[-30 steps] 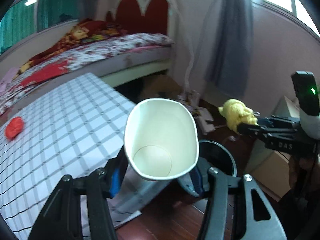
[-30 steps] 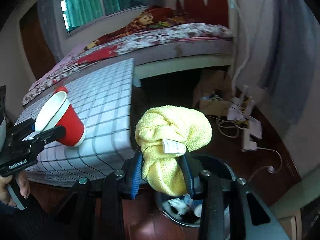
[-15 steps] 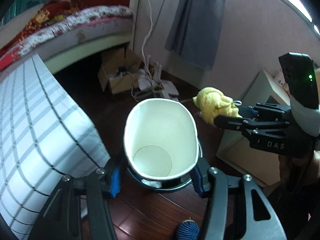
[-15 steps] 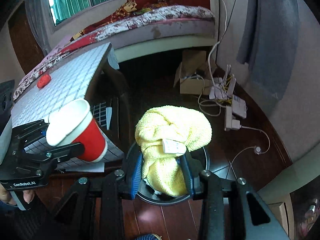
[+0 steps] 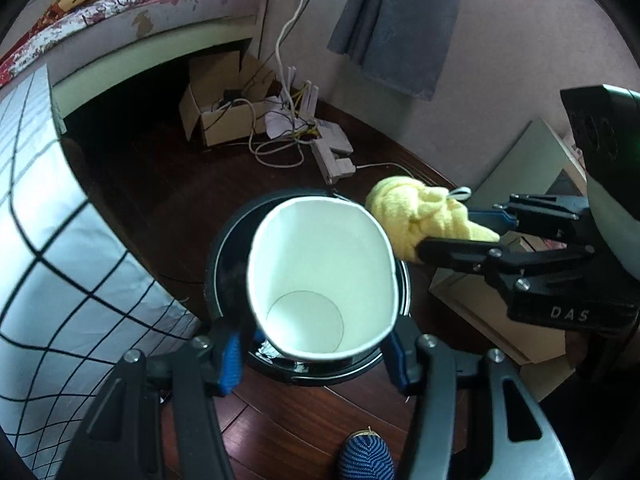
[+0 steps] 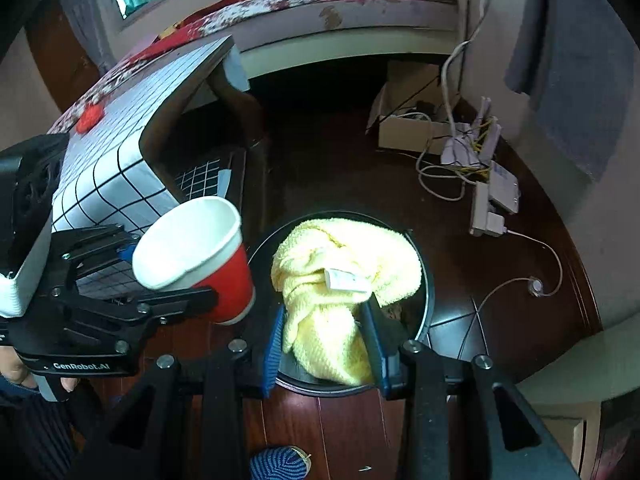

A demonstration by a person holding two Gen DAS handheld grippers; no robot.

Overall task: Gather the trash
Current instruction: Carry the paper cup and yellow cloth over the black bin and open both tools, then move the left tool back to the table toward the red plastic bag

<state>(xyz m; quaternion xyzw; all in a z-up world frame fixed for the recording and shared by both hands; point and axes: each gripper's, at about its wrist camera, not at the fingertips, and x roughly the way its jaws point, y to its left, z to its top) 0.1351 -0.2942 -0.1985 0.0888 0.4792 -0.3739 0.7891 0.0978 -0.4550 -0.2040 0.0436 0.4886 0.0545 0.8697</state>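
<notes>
My left gripper point(image 5: 316, 354) is shut on a red paper cup point(image 5: 320, 276) with a white inside, held directly over the round black trash bin point(image 5: 224, 264) on the floor. The cup point(image 6: 192, 256) and left gripper point(image 6: 168, 280) also show in the right wrist view, at the bin's left rim. My right gripper point(image 6: 324, 344) is shut on a crumpled yellow cloth point(image 6: 344, 280) and holds it above the bin point(image 6: 424, 280). In the left wrist view the cloth point(image 5: 420, 212) and right gripper point(image 5: 460, 236) hang at the bin's right rim.
A table with a white checked cloth point(image 5: 48, 240) stands left of the bin, with a red object point(image 6: 90, 118) on top. A cardboard box point(image 5: 224, 116), cables and a power strip point(image 5: 332, 156) lie on the dark wood floor behind. A bed point(image 6: 340, 4) is farther back.
Both grippers have tilted down and moved in over the bin. The cup and the cloth, earlier held beside and above it, now hang directly over its opening.
</notes>
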